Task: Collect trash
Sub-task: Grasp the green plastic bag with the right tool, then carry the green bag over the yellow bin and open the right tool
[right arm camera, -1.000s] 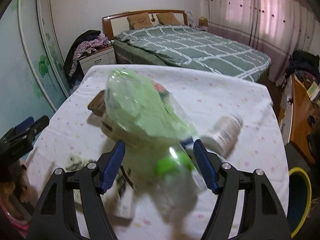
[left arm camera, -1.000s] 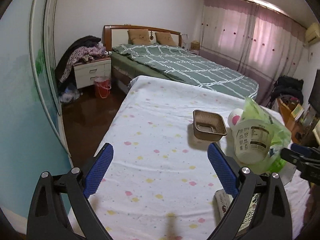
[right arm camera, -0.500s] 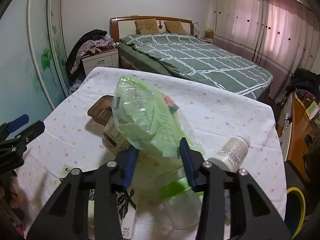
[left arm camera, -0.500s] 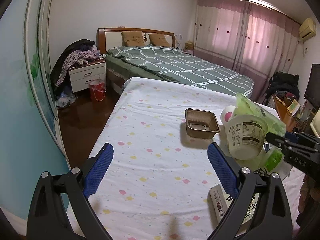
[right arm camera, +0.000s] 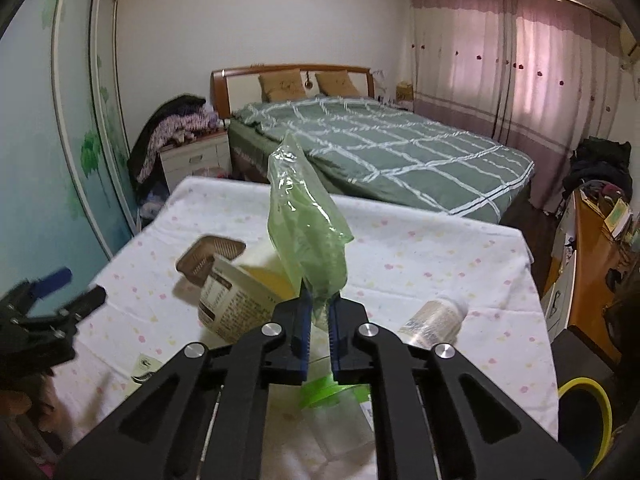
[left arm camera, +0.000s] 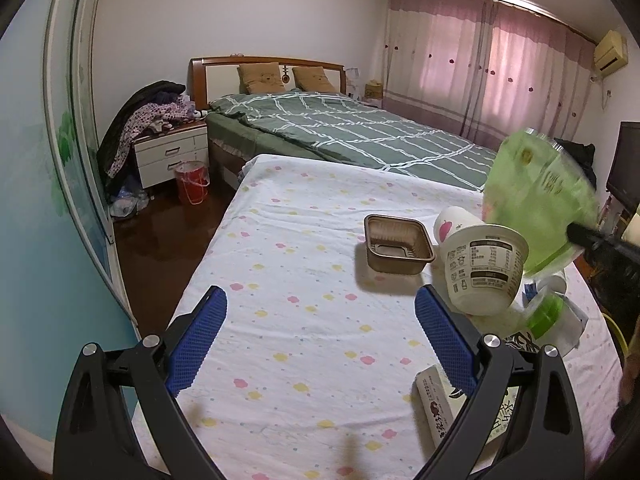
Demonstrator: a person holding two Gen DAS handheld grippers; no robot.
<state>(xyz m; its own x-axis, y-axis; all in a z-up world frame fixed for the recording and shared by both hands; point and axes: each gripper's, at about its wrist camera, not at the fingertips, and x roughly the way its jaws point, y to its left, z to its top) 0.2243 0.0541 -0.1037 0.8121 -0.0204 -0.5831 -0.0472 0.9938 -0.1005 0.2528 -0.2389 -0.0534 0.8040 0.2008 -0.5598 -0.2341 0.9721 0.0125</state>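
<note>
My right gripper (right arm camera: 319,312) is shut on a green plastic bag (right arm camera: 308,232) and holds it up above the table; the bag also shows in the left wrist view (left arm camera: 536,208). My left gripper (left arm camera: 320,332) is open and empty over the flowered tablecloth (left arm camera: 304,280). On the table lie a brown foil tray (left arm camera: 398,245), a white paper tub on its side (left arm camera: 486,268), a clear bottle with a green cap (right arm camera: 328,390), a small white bottle (right arm camera: 434,318) and a printed carton (left arm camera: 438,404).
A yellow-rimmed bin (right arm camera: 586,416) stands on the floor at the table's right. A green bed (left arm camera: 360,132) lies behind the table. A nightstand (left arm camera: 172,156) with clothes and a red bucket (left arm camera: 192,182) stand at the back left.
My right gripper has closed on the green bag and lifted it off the pile. The left gripper has stayed open and has drawn back a little.
</note>
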